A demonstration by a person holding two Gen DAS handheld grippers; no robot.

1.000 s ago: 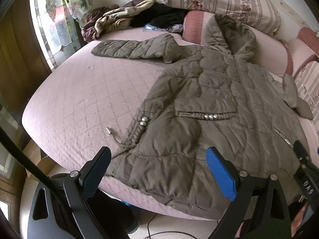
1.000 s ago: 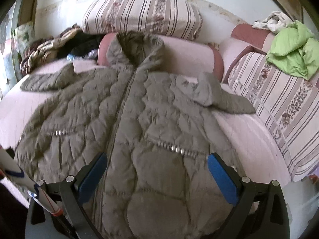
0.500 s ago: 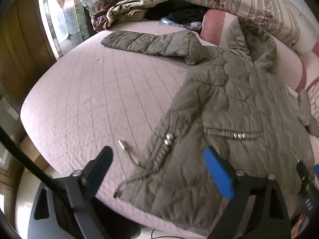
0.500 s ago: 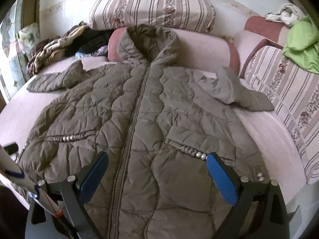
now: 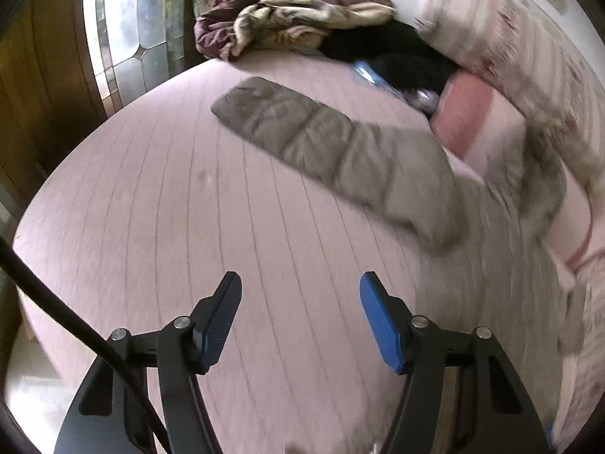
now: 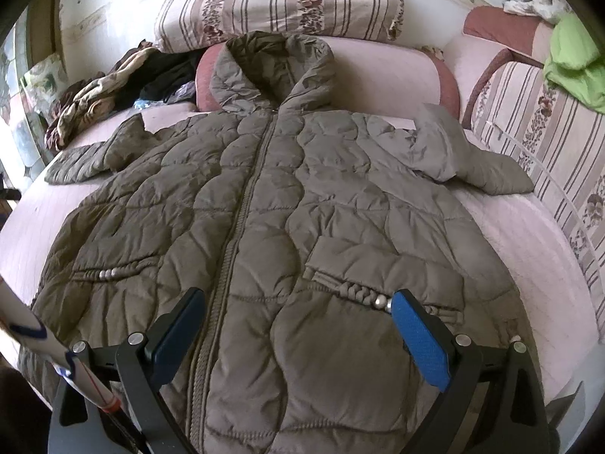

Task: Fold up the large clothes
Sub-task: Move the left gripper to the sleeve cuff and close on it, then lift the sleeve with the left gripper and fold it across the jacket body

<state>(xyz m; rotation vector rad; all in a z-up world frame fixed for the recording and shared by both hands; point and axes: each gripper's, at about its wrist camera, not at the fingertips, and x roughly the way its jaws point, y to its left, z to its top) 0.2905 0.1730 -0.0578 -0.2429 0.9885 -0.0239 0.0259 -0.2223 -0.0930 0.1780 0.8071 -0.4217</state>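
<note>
L gripper: jaws partly apart, just been closing, nothing seen btwn them; bare bed lies beneath. Ahead & to its right the sleeve is stretched flat, long axis running from cuff at far left down toward the coat body at right, well apart from the pads. R gripper: jaws wide, nothing held, hung over the lower front of the coat, which is laid zip-up, hood toward the pillows. L hand is judged nearer that sleeve, so the sleeve fold-in prob falls to it
</note>
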